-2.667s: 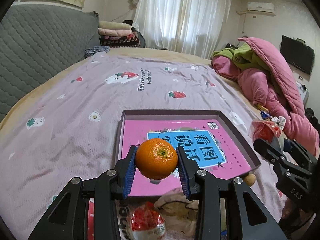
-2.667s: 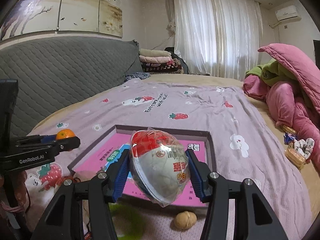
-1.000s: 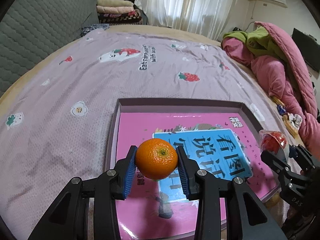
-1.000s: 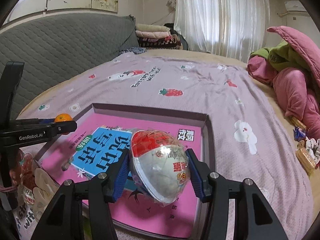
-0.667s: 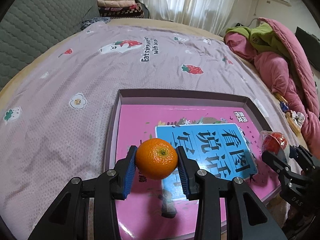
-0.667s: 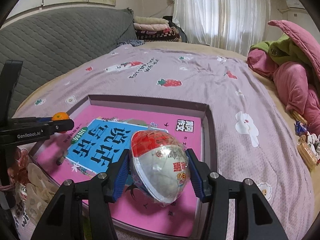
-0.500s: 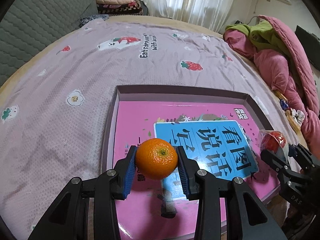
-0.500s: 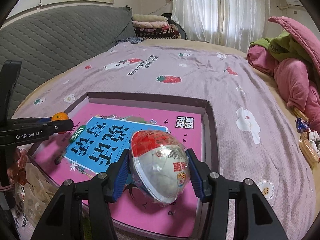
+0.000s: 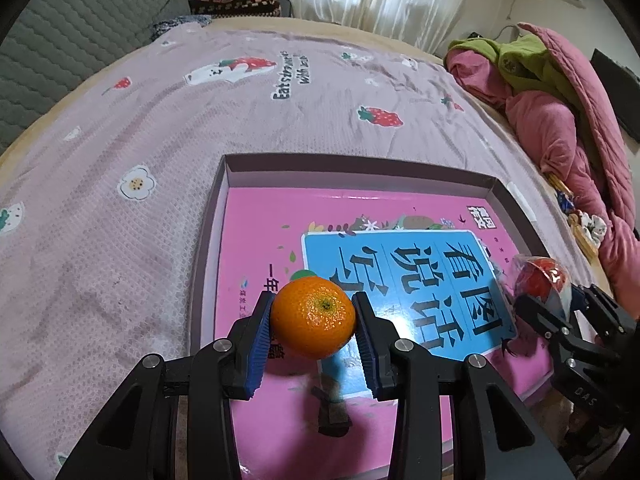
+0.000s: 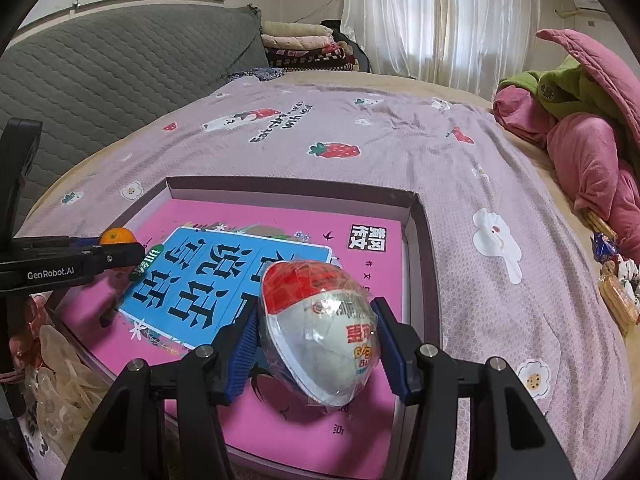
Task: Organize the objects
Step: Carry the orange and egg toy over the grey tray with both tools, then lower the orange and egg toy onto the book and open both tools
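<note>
Two grippers: I see both working over a shallow box on the bed, each carrying one thing.
Left gripper (image 9: 314, 330): my left fingers (image 9: 256, 344) pinch a mandarin orange (image 9: 314, 317) from both sides, the blue ribbed pads pressing its flanks; its stem dimple faces my camera.
Mandarin's place: held in the air above the near left part of the box, over the pink floor by the corner of the blue panel; I see a dark shadow on the pink below it.
Right gripper (image 10: 318, 344): my right fingers (image 10: 242, 346) clamp a plastic-wrapped snack (image 10: 320, 330), a white dome with a red cap and printed label, tilted with the red end up and away from me.
Snack's place: held above the near right part of the box, close to its right wall; from the left wrist view I see it at the far right, over the box's right edge.
Box (image 10: 416, 236): low walls in dull purple, its floor a pink print with a large blue panel of Chinese characters; nothing lies inside that I can make out.
Bed (image 9: 100, 216): lilac cover printed with strawberries and flowers, the box resting on it.
Near edge: a clear bag of pale round pieces (image 10: 64, 376) lies just outside the box's left corner.
Far right: pink and green quilts (image 10: 580, 128) heaped at the bed's side, small wrapped sweets (image 10: 614, 276) near them.
</note>
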Tool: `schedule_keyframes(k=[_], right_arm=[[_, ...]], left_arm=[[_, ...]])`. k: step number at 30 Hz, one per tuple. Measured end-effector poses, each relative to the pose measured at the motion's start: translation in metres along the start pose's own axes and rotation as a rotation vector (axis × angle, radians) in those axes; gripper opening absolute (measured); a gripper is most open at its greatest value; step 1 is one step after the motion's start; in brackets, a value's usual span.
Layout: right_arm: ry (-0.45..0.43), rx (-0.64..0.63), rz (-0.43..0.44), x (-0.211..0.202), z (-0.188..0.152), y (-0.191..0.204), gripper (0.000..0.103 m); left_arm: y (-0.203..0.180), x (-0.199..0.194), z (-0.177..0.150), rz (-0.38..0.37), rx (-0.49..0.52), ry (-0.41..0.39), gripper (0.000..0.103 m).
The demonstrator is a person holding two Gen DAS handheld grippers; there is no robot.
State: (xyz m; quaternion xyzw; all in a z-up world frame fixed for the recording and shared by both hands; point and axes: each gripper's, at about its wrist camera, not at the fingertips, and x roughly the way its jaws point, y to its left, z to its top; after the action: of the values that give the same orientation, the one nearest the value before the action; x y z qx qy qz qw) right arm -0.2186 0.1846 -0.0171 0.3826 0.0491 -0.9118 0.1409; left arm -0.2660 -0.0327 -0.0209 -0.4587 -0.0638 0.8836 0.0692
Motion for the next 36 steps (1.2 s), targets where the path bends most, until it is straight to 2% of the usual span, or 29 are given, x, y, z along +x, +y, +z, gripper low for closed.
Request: schedule_keyframes(k=[27, 29, 33, 36], right_arm=[[0.034, 0.033, -0.013, 0.0098, -0.0027, -0.0049, 0.055], [0.031, 0.034, -0.017, 0.0094, -0.0025, -0.0052, 0.055], [0.028, 0.035, -0.025, 0.0083, -0.0012, -0.0061, 0.059], [0.024, 0.04, -0.026, 0.0069, -0.0007, -0.0073, 0.061]], left_arm=[[0.002, 0.0086, 0.0, -0.011, -0.004, 0.07, 0.04], [0.001, 0.0064, 0.0005, -0.015, 0.0, 0.065, 0.041], [0.001, 0.004, 0.0015, -0.014, -0.001, 0.058, 0.05], [0.0027, 0.0036, 0.0018, -0.009, -0.006, 0.057, 0.051]])
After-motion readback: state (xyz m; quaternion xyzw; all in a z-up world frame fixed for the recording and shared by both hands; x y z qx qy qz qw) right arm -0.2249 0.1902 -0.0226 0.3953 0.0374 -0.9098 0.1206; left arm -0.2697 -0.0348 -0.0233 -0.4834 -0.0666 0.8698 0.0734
